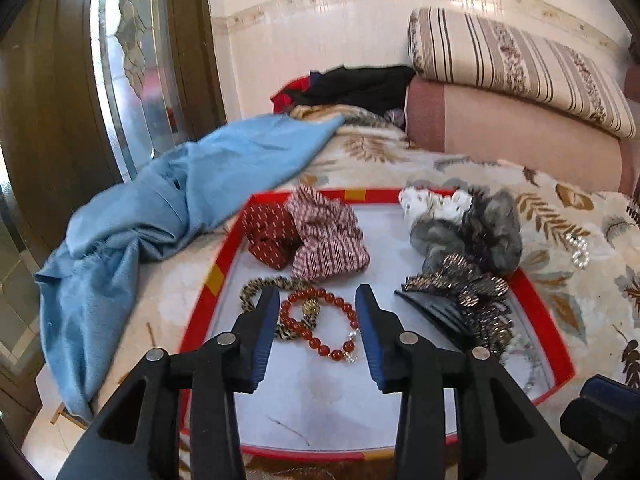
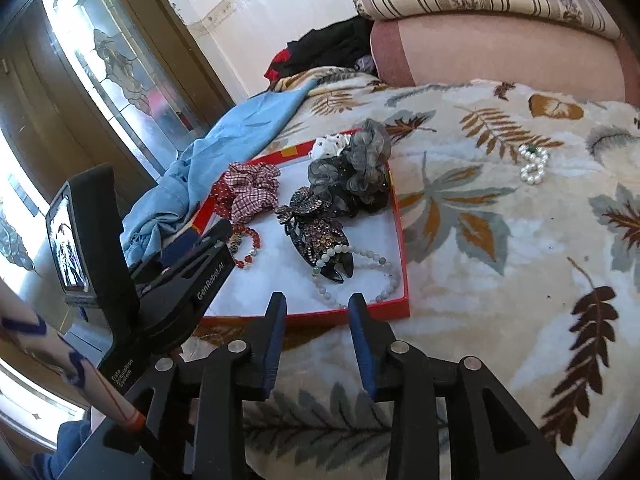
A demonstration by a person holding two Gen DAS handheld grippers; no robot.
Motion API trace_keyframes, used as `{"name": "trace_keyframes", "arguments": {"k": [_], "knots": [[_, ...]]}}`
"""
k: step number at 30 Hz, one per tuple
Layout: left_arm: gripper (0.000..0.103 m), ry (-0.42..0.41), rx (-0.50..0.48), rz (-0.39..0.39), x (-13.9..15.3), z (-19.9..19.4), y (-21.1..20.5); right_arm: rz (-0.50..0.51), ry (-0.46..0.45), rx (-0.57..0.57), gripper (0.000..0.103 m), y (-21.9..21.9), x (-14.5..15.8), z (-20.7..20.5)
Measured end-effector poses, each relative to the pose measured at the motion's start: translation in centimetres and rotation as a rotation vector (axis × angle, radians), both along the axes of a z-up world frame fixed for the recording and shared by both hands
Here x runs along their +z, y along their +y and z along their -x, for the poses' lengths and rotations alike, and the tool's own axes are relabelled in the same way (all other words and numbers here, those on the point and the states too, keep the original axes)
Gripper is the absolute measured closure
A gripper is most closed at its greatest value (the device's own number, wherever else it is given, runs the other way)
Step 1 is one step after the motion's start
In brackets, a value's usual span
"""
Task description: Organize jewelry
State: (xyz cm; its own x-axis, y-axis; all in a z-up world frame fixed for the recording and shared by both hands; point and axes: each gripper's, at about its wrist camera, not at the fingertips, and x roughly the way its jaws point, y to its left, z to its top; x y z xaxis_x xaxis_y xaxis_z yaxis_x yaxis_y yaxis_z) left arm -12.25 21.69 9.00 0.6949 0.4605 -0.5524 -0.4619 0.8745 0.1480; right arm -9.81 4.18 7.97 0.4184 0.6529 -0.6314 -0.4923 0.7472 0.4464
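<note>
Red-rimmed tray on the bed holds scrunchies, clips and bracelets; one pearl bracelet lies outside on the blanket. Left gripper and right gripper hover parted, empty.

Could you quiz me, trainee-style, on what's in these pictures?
1. True or false: the red bead bracelet lies inside the tray.
2. Which piece lies outside the tray on the blanket? A comb, B pearl bracelet, C scrunchie.
3. Is anything held between the left gripper fingers?

Key: 1 true. 2 B. 3 No, its jaws stand apart with nothing gripped; the red bead bracelet lies beyond them.
</note>
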Motion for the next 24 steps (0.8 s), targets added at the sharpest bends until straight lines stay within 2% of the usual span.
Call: {"name": "trace_keyframes", "arguments": {"k": [9,17,19,21,24], "knots": [[0.058,-0.043,-0.017,-0.052,1.4,3.0,-2.5,-0.008,-0.060,-0.005,0.065,-2.0,2.1,2.0],[0.050,-0.053,-0.039,-0.048,2.3,6.1,-5.1,-0.026,-0.074,-0.008,0.064,-4.3,3.0,4.0],[0.046,-0.059,-0.050,-0.050,2.9,6.9,-6.0,-0.024,-0.082,-0.007,0.064,-4.9,3.4,4.7],[0.033,-0.076,-0.058,-0.050,3.7,8.0,-7.0,-0.024,-0.092,-0.010,0.060,-5.5,3.8,5.5],[0.021,-0.105,-0.073,-0.070,5.3,10.0,-8.6,-0.016,-0.126,-0.020,0.053,-6.7,4.7,7.1]]}}
